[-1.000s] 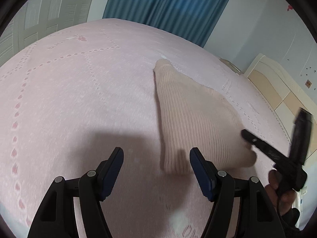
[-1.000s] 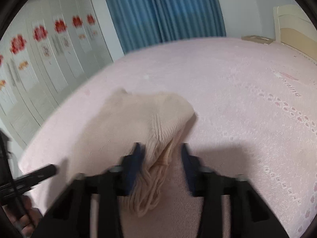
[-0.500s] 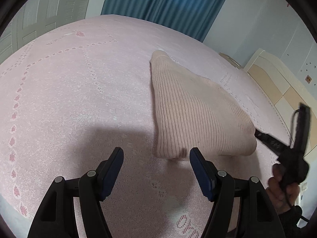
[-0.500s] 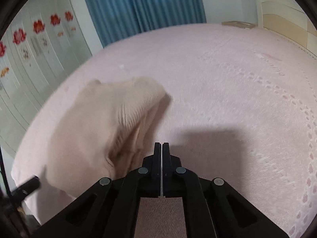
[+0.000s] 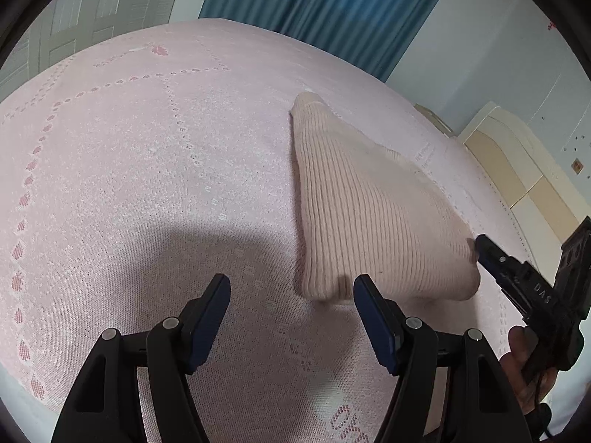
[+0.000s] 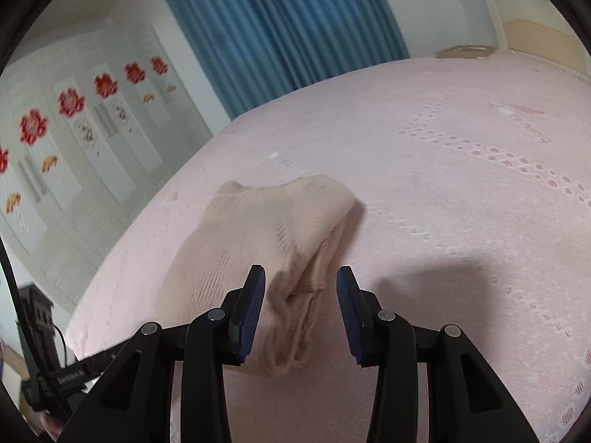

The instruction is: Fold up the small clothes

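A folded beige ribbed knit garment (image 5: pixel 365 217) lies on the pink patterned bedspread (image 5: pixel 140 170). The left gripper (image 5: pixel 291 295) hovers released just short of the garment's near edge, its right finger (image 5: pixel 373 317) overlapping that edge in view, nothing between the pads. The right gripper (image 6: pixel 300 295) is also spread wide, with the garment's loose layered end (image 6: pixel 291 317) lying between and just beyond its fingers, ungripped. In the left wrist view the right gripper's tip (image 5: pixel 491 254) sits at the garment's far corner; actual contact is hard to make out. The holder's hand (image 5: pixel 532 361) is cut off by the frame edge. The knit is vertically ribbed, tapering away to a narrow rounded end.
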The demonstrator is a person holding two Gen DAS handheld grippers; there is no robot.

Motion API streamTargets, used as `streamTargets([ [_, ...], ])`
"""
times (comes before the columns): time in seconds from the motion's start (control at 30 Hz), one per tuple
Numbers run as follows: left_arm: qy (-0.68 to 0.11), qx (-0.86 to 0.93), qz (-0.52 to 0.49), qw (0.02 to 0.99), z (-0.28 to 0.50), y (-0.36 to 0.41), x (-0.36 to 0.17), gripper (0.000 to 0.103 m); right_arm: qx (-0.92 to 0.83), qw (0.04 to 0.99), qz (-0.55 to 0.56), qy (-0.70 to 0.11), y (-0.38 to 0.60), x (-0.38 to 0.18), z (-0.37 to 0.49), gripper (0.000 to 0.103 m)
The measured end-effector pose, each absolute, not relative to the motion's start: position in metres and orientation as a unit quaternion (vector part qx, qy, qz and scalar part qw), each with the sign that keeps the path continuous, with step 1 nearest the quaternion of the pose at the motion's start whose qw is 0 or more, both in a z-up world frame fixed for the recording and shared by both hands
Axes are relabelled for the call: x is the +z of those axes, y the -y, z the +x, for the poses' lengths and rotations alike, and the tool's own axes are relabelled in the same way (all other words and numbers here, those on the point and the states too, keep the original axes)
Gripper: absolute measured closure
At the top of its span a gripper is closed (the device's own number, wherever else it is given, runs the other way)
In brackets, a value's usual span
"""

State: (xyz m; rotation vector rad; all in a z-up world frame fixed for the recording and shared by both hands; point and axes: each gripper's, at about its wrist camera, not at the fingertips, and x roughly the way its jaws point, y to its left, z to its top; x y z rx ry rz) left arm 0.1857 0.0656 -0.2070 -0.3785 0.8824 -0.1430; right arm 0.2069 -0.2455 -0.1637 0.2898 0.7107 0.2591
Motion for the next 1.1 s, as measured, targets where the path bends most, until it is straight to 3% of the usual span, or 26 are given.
streamTargets([
  [0.1,-0.433,-0.063,-0.171,0.883,0.187,-0.062,-0.21,0.036,0.123,0.916,0.098,-0.37,0.229,-0.175,0.209,0.071],
  [0.13,-0.437,-0.06,-0.166,0.882,0.187,-0.06,-0.211,0.036,0.122,0.915,0.084,-0.375,0.224,-0.177,0.209,0.088],
  [0.17,-0.439,-0.059,-0.163,0.882,0.187,-0.06,-0.212,0.036,0.119,0.916,0.069,-0.376,0.219,-0.178,0.208,0.094],
  [0.27,-0.449,-0.057,-0.151,0.879,0.187,-0.056,-0.215,0.036,0.104,0.928,0.041,-0.355,0.215,-0.174,0.2,0.096],
  [0.7,-0.456,-0.038,-0.068,0.887,0.196,-0.029,-0.222,0.037,0.104,0.921,0.07,-0.368,0.228,-0.171,0.201,0.096],
  [0.83,-0.454,-0.033,-0.063,0.888,0.197,-0.028,-0.222,0.037,0.142,0.909,0.103,-0.378,0.235,-0.167,0.193,0.089],
  [0.97,-0.454,-0.029,-0.058,0.888,0.198,-0.026,-0.223,0.037,0.184,0.892,0.126,-0.394,0.234,-0.169,0.184,0.07],
  [1.1,-0.454,-0.024,-0.052,0.889,0.199,-0.023,-0.224,0.037,0.185,0.894,0.097,-0.397,0.219,-0.176,0.18,0.07],
])
